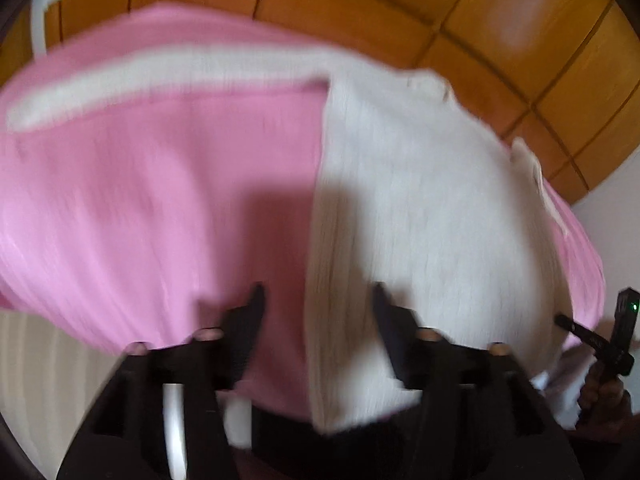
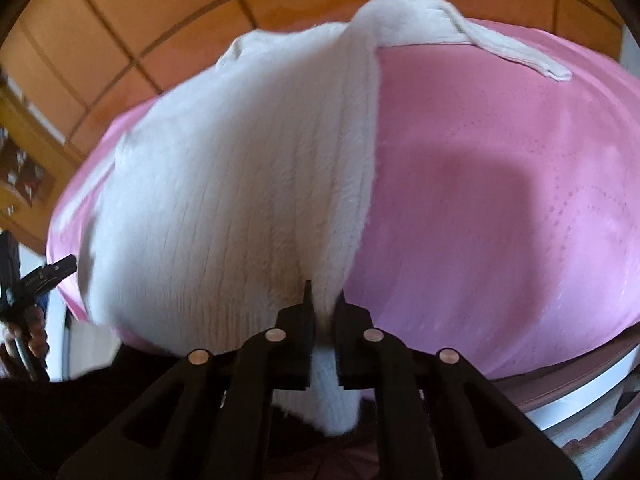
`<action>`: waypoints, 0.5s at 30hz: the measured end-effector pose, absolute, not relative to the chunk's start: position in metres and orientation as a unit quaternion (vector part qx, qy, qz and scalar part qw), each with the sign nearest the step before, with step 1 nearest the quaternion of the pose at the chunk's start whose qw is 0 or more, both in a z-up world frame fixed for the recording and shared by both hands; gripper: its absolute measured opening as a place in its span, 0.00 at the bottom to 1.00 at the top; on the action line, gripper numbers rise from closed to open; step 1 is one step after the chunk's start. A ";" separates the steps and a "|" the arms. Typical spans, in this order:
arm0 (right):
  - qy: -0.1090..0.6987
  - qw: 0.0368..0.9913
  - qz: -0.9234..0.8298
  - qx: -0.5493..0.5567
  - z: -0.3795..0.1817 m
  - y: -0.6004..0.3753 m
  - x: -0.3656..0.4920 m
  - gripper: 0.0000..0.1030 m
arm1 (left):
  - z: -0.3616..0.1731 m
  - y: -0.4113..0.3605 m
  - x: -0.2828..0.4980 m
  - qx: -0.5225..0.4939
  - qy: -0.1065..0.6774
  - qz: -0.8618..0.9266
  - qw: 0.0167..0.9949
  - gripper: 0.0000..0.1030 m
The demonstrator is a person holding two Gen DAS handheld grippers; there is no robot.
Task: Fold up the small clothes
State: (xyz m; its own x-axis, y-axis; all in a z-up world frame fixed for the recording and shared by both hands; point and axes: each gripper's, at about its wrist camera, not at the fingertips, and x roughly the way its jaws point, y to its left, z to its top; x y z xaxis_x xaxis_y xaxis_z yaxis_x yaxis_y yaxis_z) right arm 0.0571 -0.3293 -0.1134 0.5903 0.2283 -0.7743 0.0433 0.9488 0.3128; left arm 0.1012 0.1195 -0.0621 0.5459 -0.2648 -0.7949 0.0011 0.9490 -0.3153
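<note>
The right tongs [image 2: 324, 300] are pinched on the near hem of a white ribbed sweater [image 2: 224, 184], with a fold of the knit bunched between the tips and a strip of it trailing back under the tool. The left tongs [image 1: 318, 294] stand apart over the same garment, one tip above the pink cloth and the other above the white knit, pressing on nothing; the picture from that side is blurred, so how near the tips are to the fabric cannot be told. The sweater lies on a pink cover [image 2: 500, 200] spread over what seems a padded surface, its body toward the left side as the right camera sees it, one long folded edge running away from the tongs toward the far edge, and a sleeve [image 2: 516, 54] laid across along that far edge. Beyond is a brown tiled floor [image 2: 132, 36]. The step in hand looks like lifting the near hem to fold it toward the far edge. To do it well, the left tongs likely need to take the hem level with the right grip, so both corners rise together; then both should carry it evenly, keeping the folded edge straight and not dragging the cover.
</note>
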 end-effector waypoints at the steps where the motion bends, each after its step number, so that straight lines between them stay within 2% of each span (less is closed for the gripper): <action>1: 0.437 0.885 0.029 0.156 -0.109 -0.339 0.060 0.27 | -0.054 0.114 0.108 -0.138 0.456 -0.081 0.876 0.57; 3: 0.417 0.893 -0.008 0.169 -0.102 -0.357 0.060 0.38 | -0.044 0.102 0.118 -0.128 0.435 -0.092 0.886 0.59; 4: 0.402 0.898 -0.043 0.174 -0.098 -0.372 0.065 0.38 | -0.041 0.093 0.124 -0.119 0.429 -0.096 0.890 0.62; 8: 0.358 0.909 -0.148 0.155 -0.090 -0.418 0.094 0.42 | -0.046 0.045 0.148 -0.077 0.426 -0.119 0.894 0.63; 10: 0.342 0.913 -0.189 0.118 -0.086 -0.431 0.113 0.48 | -0.050 0.028 0.157 -0.070 0.427 -0.130 0.892 0.63; 15: 0.340 0.904 -0.256 0.041 -0.091 -0.467 0.179 0.48 | -0.063 -0.013 0.177 -0.042 0.430 -0.155 0.888 0.63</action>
State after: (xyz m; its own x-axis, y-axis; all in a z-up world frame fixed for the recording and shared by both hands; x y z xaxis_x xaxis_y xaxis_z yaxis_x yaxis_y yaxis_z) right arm 0.1791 -0.4668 -0.0912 0.6374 -0.4357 -0.6355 0.4911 0.8653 -0.1008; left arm 0.1766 -0.0127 -0.0629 0.5817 -0.3111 -0.7515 0.2380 0.9486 -0.2085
